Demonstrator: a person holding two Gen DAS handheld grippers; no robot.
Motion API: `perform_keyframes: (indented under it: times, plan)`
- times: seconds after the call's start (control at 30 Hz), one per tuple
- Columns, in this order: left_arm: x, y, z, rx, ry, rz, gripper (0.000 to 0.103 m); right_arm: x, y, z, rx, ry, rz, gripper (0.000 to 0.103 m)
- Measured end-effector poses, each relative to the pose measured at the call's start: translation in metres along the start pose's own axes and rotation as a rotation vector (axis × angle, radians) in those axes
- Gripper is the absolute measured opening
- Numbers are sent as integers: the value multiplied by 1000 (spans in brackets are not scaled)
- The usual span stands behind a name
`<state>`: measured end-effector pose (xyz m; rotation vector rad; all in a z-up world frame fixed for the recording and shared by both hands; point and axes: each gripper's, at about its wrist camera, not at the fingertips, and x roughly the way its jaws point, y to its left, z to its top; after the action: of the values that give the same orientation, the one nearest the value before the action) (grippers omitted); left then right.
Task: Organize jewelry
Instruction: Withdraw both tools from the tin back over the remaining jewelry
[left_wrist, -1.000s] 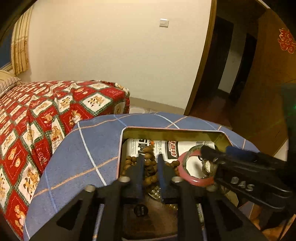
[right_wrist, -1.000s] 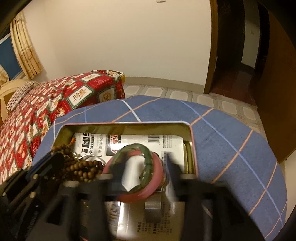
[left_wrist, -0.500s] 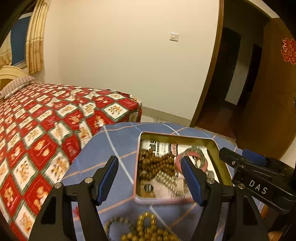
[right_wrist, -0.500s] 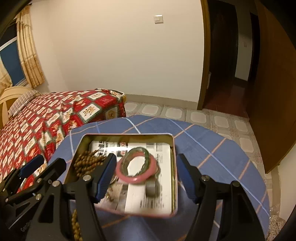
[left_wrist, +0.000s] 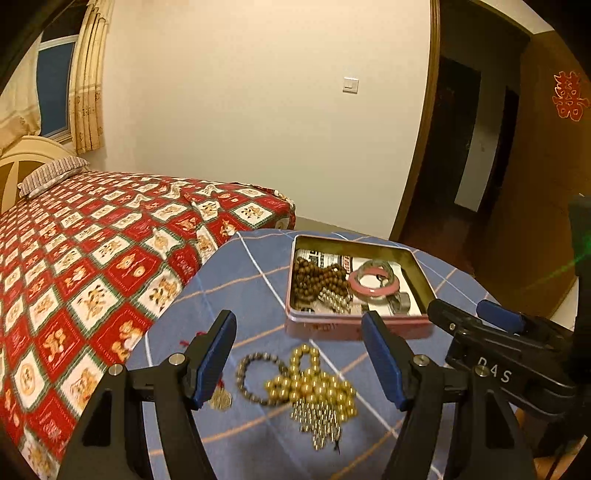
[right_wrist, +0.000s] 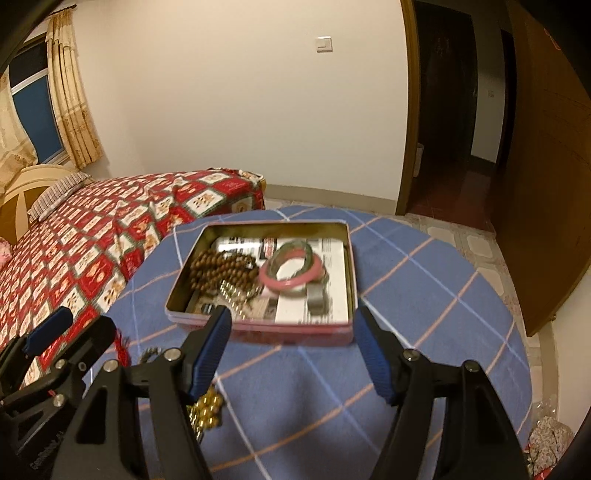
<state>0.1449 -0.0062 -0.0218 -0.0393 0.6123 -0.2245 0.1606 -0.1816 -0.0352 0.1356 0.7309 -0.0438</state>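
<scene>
A: Left wrist view — the left gripper (left_wrist: 299, 354) hangs wide open and empty over the gold bead necklace (left_wrist: 316, 391) at bottom centre of the bench (left_wrist: 240, 280).

B: The right gripper (right_wrist: 293, 350) is spread and empty too. Pinch the thick cluster, lift clear, then lower it into the tin (left_wrist: 417, 266) mid-right — beside the pink bangle (left_wrist: 373, 284).

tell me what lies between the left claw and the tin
In the left wrist view, gold beads and a dark bead bracelet lie on the tablecloth before the tin.
</scene>
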Motion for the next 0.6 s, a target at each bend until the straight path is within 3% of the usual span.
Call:
perform_keyframes:
  times: [0.6]
  plan:
    - [-47, 21, -52, 15, 9, 30, 71, -38, 13, -51, -17, 1, 6, 71]
